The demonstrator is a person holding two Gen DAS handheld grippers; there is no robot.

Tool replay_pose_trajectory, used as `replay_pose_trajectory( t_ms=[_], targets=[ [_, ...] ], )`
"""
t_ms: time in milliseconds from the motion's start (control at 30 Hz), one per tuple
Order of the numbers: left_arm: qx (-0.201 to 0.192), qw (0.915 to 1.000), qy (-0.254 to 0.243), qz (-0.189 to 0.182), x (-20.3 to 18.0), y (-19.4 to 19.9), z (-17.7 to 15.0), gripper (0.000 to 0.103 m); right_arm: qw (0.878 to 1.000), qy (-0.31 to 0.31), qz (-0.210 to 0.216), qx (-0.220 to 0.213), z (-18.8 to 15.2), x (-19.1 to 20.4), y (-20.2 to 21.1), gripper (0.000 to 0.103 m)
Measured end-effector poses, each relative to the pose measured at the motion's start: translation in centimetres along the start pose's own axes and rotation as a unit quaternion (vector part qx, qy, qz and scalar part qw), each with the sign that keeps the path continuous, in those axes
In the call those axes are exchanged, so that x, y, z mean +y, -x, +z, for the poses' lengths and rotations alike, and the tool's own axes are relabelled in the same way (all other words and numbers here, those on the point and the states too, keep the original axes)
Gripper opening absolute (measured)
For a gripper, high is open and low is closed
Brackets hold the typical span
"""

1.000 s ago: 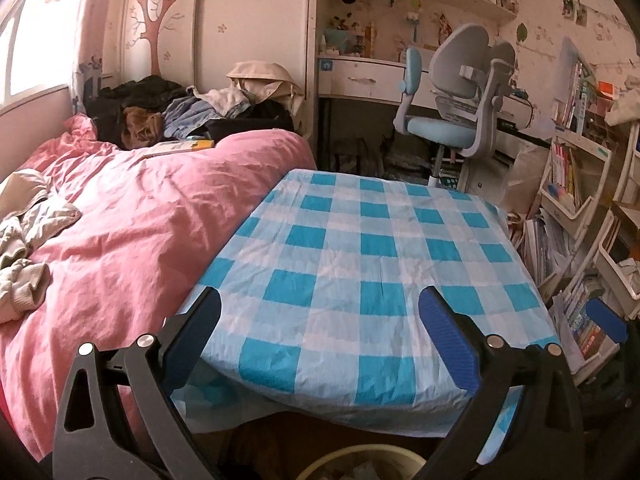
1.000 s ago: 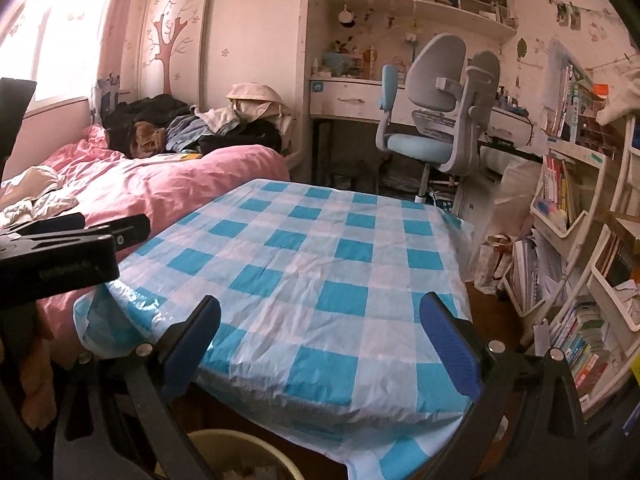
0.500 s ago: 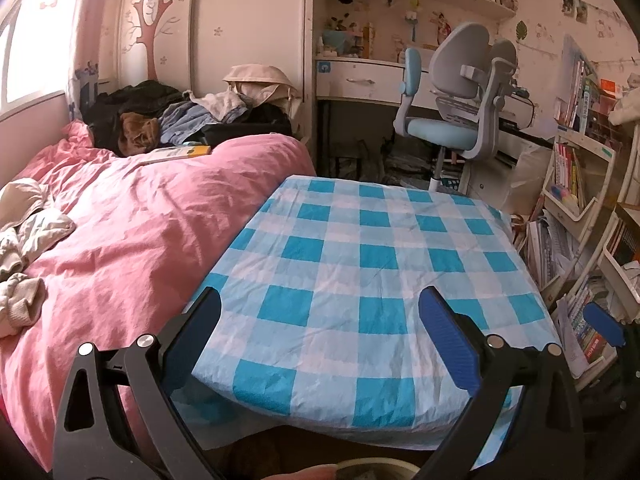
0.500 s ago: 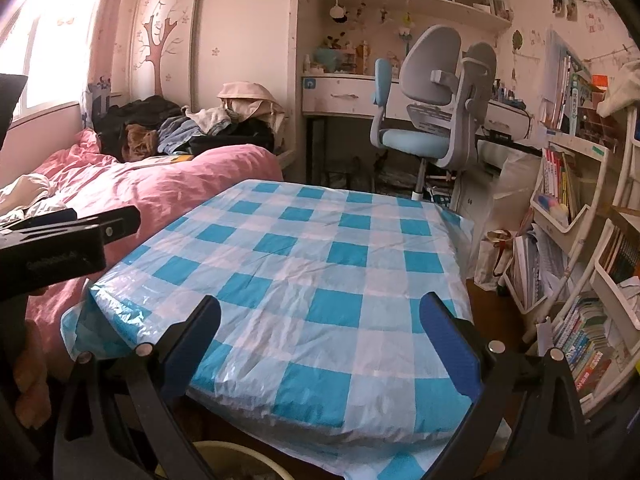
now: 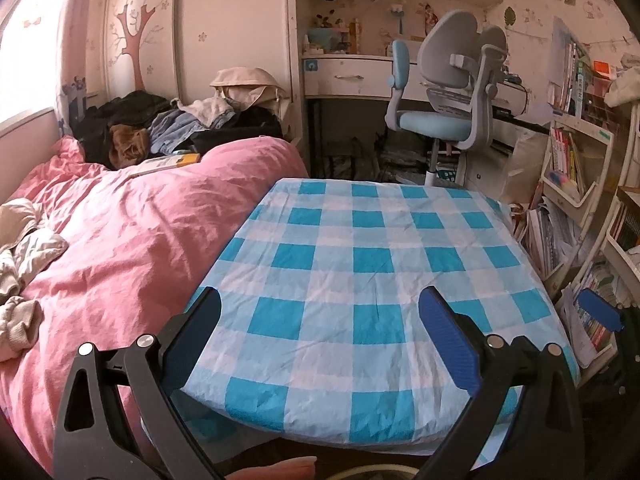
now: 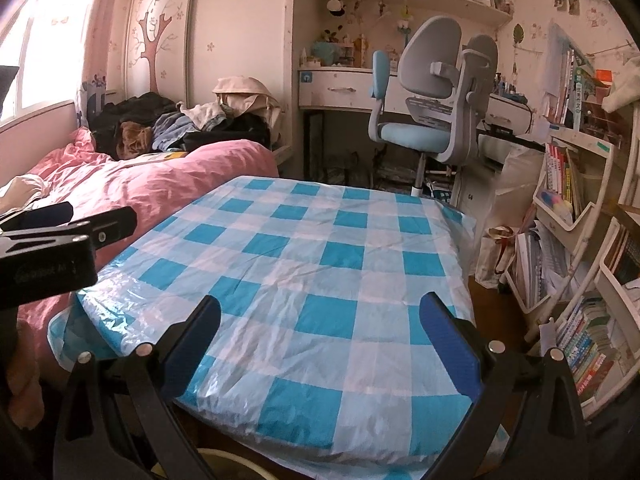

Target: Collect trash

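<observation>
A table with a blue and white checked cloth (image 5: 360, 264) stands right beside a bed with a pink blanket (image 5: 132, 248). A pile of clothes (image 5: 172, 124) lies at the far end of the bed, and a book (image 5: 166, 163) lies near it. A grey and blue desk chair (image 5: 444, 116) stands by a white desk (image 5: 348, 76). Shelves full of books (image 5: 568, 160) stand on the right.

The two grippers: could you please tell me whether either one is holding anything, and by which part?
Nothing is held. The left gripper and the right gripper both stand open over the checked tablecloth.
</observation>
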State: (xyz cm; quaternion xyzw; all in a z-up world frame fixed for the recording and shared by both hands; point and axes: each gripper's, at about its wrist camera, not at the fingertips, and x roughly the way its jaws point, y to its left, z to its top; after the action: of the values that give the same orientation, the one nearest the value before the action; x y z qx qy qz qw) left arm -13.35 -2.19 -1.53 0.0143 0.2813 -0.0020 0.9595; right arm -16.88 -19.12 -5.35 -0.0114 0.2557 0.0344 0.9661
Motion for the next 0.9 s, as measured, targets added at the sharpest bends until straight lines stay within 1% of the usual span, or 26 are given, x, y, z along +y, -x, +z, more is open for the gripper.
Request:
replay_pose_trajectory(
  t_ms=[167,300,367,433,500,533,567,600,633,667,767,800,833,867,900],
  targets=[
    [0.004,0.9999,0.011,-0.005,0.1,-0.9,0.5,0.096,1.000,-0.001,0.001,0.005,0.2,-0.4,-1.0,0.095],
    [-0.001,0.9997,0.017,-0.018,0.1,-1.8,1.1,0.096,1.000,-0.003,0.003,0.012,0.4,-0.7,-2.1,0.095],
    [-0.013,0.9997,0.016,-0.012,0.0,-2.0,1.5,0.096,1.000,-0.003,0.004,0.022,0.5,-0.9,-3.1,0.095],
    [-0.009,0.9998,0.005,-0.018,-0.4,-2.5,2.3,0.096,0.999,-0.003,0.004,0.036,0.8,-1.3,-4.5,0.095],
    [0.011,0.9996,-0.018,-0.017,-1.1,-4.0,3.1,0.096,0.999,0.001,0.005,0.050,0.9,-1.5,-5.6,0.095],
    [0.030,0.9988,-0.038,-0.011,-1.5,-5.3,3.5,0.096,0.998,0.005,0.005,0.062,1.0,-1.7,-6.5,0.095],
    [0.046,0.9978,-0.048,-0.007,-1.8,-6.3,3.6,0.096,0.997,0.008,0.003,0.077,1.0,-1.9,-7.5,0.095],
    [0.071,0.9960,-0.055,-0.007,-1.8,-7.9,3.8,0.096,0.996,0.011,0.002,0.090,1.0,-2.0,-8.3,0.095],
    [0.093,0.9944,-0.050,-0.010,-1.6,-9.3,4.0,0.096,0.994,0.015,0.001,0.112,1.1,-2.4,-9.9,0.095],
    [0.108,0.9930,-0.045,-0.011,-1.3,-10.3,4.2,0.096,0.993,0.017,-0.001,0.120,1.0,-2.6,-10.4,0.095],
    [0.134,0.9901,-0.042,-0.004,-0.7,-12.3,4.5,0.096,0.987,0.011,0.002,0.159,0.9,-3.6,-12.8,0.095],
    [0.147,0.9883,-0.042,-0.002,-0.5,-13.0,4.7,0.096,0.984,0.000,0.012,0.175,1.0,-3.9,-13.5,0.095],
    [0.158,0.9866,-0.042,0.005,-0.4,-13.7,4.7,0.096,0.980,-0.016,0.030,0.196,1.0,-4.3,-14.2,0.095],
    [0.164,0.9855,-0.043,0.009,-0.3,-14.2,4.7,0.096,0.975,-0.021,0.039,0.217,1.0,-4.6,-14.9,0.095],
    [0.169,0.9847,-0.043,0.010,-0.2,-14.6,4.7,0.096,0.974,-0.015,0.038,0.224,1.1,-4.6,-15.3,0.095]
  ],
)
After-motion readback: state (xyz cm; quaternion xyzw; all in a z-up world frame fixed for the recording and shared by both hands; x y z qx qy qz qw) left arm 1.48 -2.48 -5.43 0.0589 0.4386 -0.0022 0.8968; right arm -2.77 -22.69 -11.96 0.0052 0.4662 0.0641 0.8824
